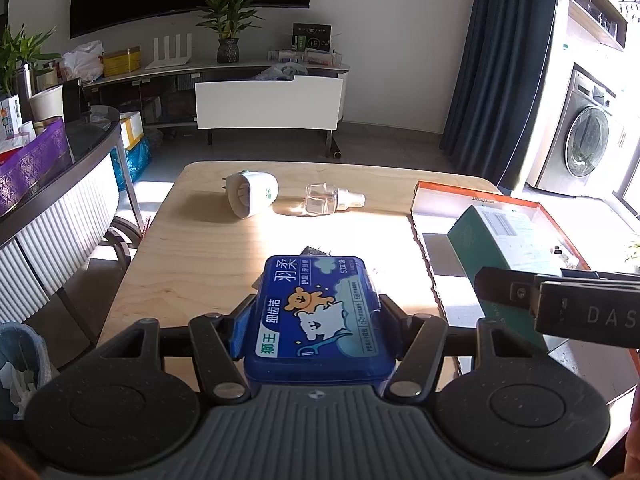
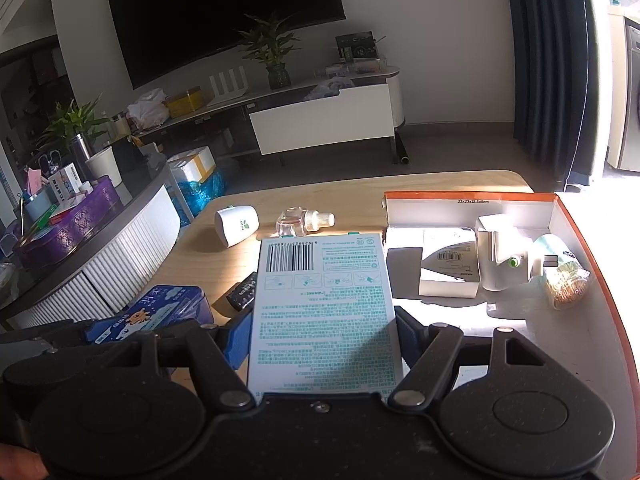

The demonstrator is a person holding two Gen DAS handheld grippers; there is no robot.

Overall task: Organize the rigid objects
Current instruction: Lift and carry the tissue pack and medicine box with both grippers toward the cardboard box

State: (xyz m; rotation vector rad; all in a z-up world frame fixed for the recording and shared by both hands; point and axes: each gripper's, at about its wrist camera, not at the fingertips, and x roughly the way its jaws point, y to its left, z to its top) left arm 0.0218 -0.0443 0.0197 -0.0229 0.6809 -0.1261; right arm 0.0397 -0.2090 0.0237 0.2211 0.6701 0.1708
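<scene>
While both grippers point forward and downward over the wooden table [image 1: 208,248], each one grasps a box. The left gripper [image 1: 314,320] is clamped on a blue floss box [image 1: 316,312], its blue pads pressing the box's two long sides; the box lies flat between the fingers, printed lid facing up, above the near part of the table. The right gripper [image 2: 322,336] is clamped on a white and teal carton [image 2: 324,304], held with its barcode face up and its far end reaching toward the middle of the table. In the left wrist view the carton [image 1: 504,256] appears at the right, just over the near left edge of the orange-rimmed tray [image 2: 592,216].

Inside the tray stand a flat white box [image 2: 448,268], a white plug-in device [image 2: 500,260] and a round container [image 2: 566,284], possibly of cotton swabs; glare blurs it. Farther out on the table lie a white plug-in heater [image 1: 252,194] on its side and a clear refill bottle [image 1: 332,199], near each other but apart. A small dark object [image 2: 244,294] lies on the table between the two held boxes.
</scene>
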